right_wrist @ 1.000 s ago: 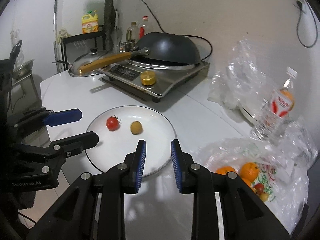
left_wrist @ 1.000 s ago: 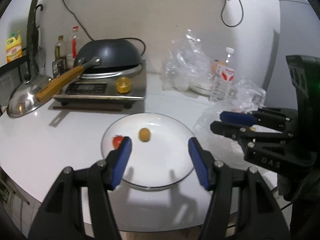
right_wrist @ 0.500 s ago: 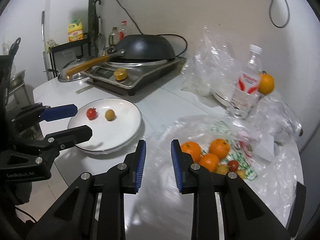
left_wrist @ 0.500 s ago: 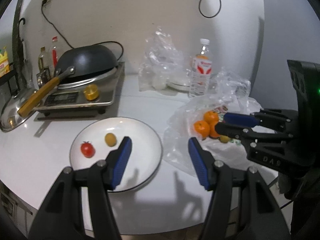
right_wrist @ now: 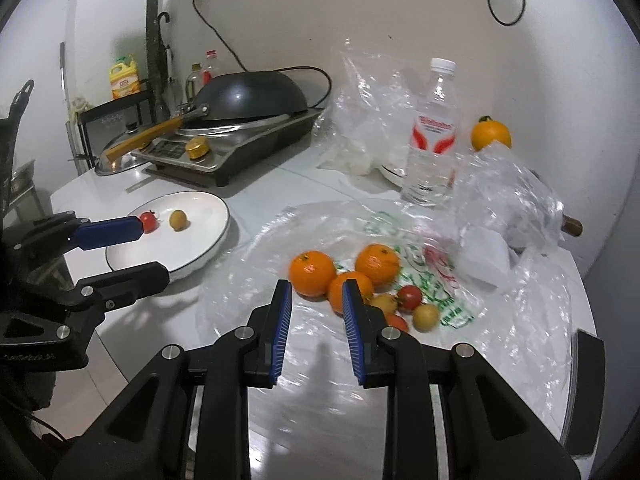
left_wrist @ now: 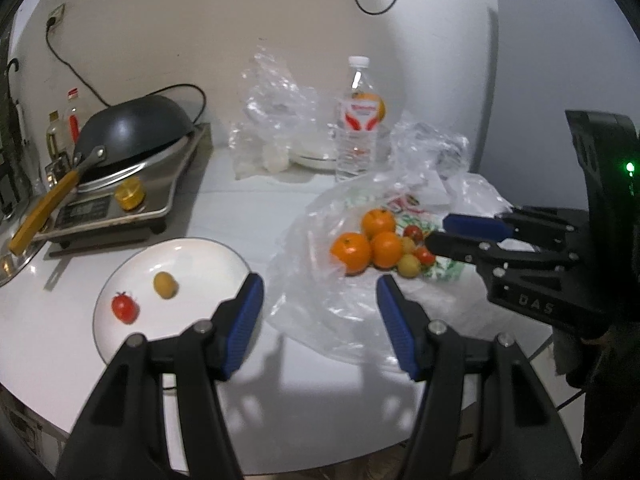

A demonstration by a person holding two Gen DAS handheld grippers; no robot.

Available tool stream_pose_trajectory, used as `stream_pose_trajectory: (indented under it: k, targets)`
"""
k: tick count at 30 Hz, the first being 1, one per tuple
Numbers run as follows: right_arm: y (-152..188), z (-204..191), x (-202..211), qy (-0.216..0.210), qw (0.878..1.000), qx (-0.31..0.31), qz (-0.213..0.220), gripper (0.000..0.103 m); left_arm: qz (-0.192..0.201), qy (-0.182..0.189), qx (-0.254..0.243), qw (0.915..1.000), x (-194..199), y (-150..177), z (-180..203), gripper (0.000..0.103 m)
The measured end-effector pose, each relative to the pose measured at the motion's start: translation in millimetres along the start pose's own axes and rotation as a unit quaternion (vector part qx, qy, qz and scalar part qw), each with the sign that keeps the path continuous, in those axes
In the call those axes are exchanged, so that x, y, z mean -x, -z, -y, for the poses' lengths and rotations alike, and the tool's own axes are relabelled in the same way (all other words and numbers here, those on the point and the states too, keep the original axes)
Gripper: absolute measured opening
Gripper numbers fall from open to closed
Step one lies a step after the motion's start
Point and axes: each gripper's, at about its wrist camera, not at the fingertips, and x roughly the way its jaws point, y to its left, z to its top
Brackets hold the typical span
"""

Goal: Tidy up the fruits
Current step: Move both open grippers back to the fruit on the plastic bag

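A white plate (left_wrist: 208, 256) (right_wrist: 208, 236) holds a red cherry tomato (left_wrist: 125, 307) (right_wrist: 149, 222) and a small yellow fruit (left_wrist: 165, 284) (right_wrist: 178, 220). To its right, three oranges (left_wrist: 352, 251) (right_wrist: 312, 273), small red tomatoes (right_wrist: 409, 296) and yellow fruits (right_wrist: 425, 317) lie on a flattened clear plastic bag (left_wrist: 320, 312) (right_wrist: 248, 276). My left gripper (left_wrist: 320, 312) is open and empty between plate and fruit pile. My right gripper (right_wrist: 316, 312) is part open and empty, just short of the oranges.
An induction cooker with a dark wok (left_wrist: 132, 136) stands at the back left. A water bottle (right_wrist: 432, 132), crumpled clear bags (right_wrist: 372, 112) and another orange (right_wrist: 491, 135) stand at the back. The round table's front edge (left_wrist: 280, 452) is close below the grippers.
Both grippers have swung right, from over the plate toward the fruit pile on the bag. The right gripper's jaws have opened a little wider.
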Motion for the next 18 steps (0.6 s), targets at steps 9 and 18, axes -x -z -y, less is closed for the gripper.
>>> stream_pose_trajectory:
  k: [9,18]
  targets:
    - [13.0,27.7,-1.4,0.016,1.0,-0.016,-0.007,0.027,-0.012,0.012,-0.014,0.9998,-15.8,-1.7,20.9,0.06]
    - [23.3,46.1,-14.6,0.02,0.999,-0.026,-0.025,0.027,-0.026,0.024,-0.025,0.9991,-33.5,-2.2,36.6,0.06]
